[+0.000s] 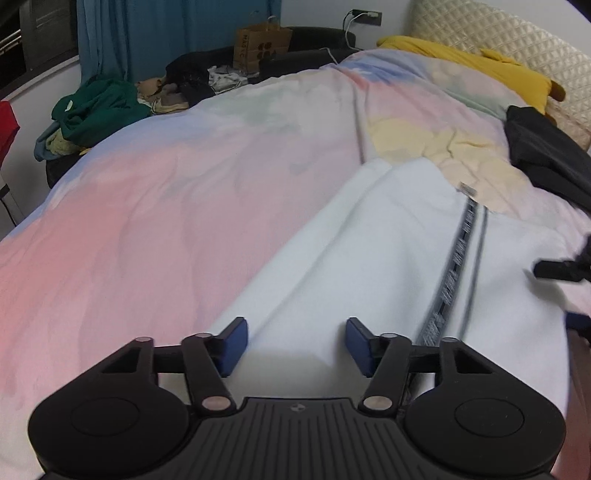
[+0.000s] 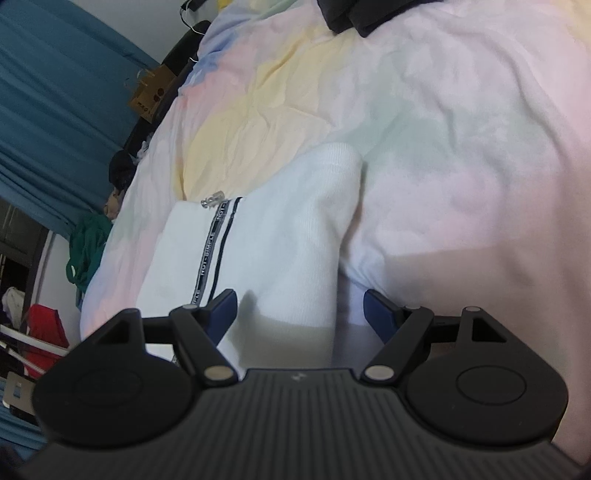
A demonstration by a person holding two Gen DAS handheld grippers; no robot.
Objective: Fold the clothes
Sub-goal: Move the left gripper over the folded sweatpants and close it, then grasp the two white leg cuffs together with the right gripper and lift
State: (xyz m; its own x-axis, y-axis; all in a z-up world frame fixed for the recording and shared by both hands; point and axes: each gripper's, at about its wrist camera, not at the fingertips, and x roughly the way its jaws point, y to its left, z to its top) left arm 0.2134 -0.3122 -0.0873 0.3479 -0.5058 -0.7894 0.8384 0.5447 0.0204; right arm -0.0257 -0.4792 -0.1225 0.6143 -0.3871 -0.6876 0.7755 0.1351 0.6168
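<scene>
Left wrist view: looks forward and slightly down along the open jaws, low over the bed (image 1: 147, 221), toward the blue curtain (image 1: 166, 29) and paper bag (image 1: 262, 42) at the far side. Right wrist view: rolled sideways and set close above the same bed (image 2: 461, 147), facing the same far side. Both views share the white garment (image 1: 369, 240) (image 2: 266, 240) with its striped zipper, the pastel duvet, the curtain (image 2: 55, 110) and the bag (image 2: 147, 96).
</scene>
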